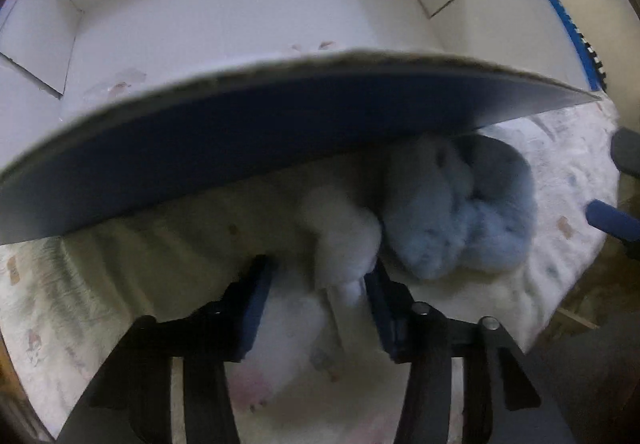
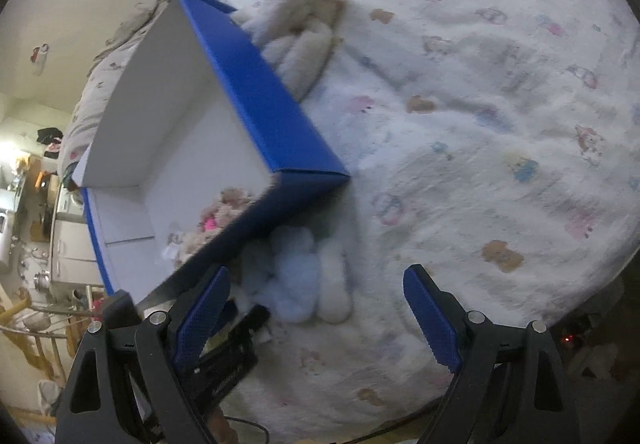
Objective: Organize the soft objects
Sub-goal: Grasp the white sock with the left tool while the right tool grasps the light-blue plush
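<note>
Blue-and-white plush toy [image 1: 452, 212] lying on the bed [image 1: 560, 180] hard against the near outer wall of the blue box [image 1: 240, 140], partly tucked beneath its raised edge. Left gripper [image 1: 320, 280] right on top of it: white fluffy limb reaching back between the two blue-padded fingers [image 1: 256, 296], pads close at either side but contact too blurred to confirm, so grip impossible to call. Pale blue bulk bunched ahead and to the right of those fingers; long axis roughly along the box wall, judging from the right wrist view, where the same toy [image 2: 304, 276] shows as rounded lobes side by side. Right gripper [image 2: 316, 300] spread wide and holding nothing, toy just ahead toward its left finger, left gripper body wedged in between. Left hand clearly nearer and better lined up; likely next move a pinch on the white limb, then a lift over the wall. Box of stiff card, glossy blue outside, matte white inside, folded flaps at the corners, tilted on the soft bedding; small beige teddy [image 2: 224, 208] with a pink spot already in one corner. Cream long-pile plush [image 2: 308, 28] further off, beside the far end of the same wall. Bed cover quilted, pale, printed with small pastel figures. Plush fur deep, likely to compress and slip.
</note>
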Tool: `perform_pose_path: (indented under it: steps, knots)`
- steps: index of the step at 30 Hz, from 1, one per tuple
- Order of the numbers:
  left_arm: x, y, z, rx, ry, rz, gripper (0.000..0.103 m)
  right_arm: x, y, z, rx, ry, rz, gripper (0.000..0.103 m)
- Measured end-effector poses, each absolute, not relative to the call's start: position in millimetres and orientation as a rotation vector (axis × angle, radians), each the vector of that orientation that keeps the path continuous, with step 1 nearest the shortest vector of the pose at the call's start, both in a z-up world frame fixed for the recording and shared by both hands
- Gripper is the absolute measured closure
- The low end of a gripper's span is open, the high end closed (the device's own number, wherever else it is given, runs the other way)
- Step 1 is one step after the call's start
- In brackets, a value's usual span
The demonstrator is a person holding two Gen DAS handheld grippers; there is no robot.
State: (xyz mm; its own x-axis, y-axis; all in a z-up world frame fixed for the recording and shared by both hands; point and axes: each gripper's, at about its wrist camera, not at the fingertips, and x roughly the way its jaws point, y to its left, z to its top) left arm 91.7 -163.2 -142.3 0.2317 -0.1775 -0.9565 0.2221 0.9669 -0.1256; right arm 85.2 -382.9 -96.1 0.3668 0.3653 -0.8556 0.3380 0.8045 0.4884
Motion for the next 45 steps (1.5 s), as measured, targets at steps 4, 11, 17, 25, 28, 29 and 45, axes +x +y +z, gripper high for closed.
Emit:
perform_pose_path:
  steps: [4, 11, 17, 25, 28, 29, 45]
  knots:
    - [97.4, -166.4, -141.4, 0.048, 1.277, -0.283, 0.086, 90.4, -378.4, -101.5, 0.663, 1.241, 0.014, 0.009]
    - [100.0, -156.7, -126.0, 0.003, 1.260, -0.289, 0.087, 107.5, -352.8, -117.6, 0.551, 1.302, 0.024, 0.009]
    - [84.5, -134.3, -110.3, -0.010, 1.235, -0.268, 0.087, 118.6, -326.4, -129.2, 0.445, 1.340, 0.024, 0.009]
    - [72.2, -106.9, -94.8, -0.007, 1.204, -0.216, 0.087, 133.1, -286.1, -147.3, 0.269, 1.402, 0.038, 0.013]
    - [67.9, -89.9, -90.2, -0.010, 1.196, -0.184, 0.087, 134.3, -275.8, -149.9, 0.211, 1.408, 0.040, 0.027]
    - [63.9, -87.2, -88.6, -0.013, 1.196, -0.178, 0.087, 133.6, -273.6, -149.7, 0.201, 1.402, 0.040, 0.030]
    - [26.6, -17.7, -64.5, -0.087, 1.157, -0.015, 0.087, 76.8, -247.3, -114.9, 0.209, 1.312, 0.097, 0.056]
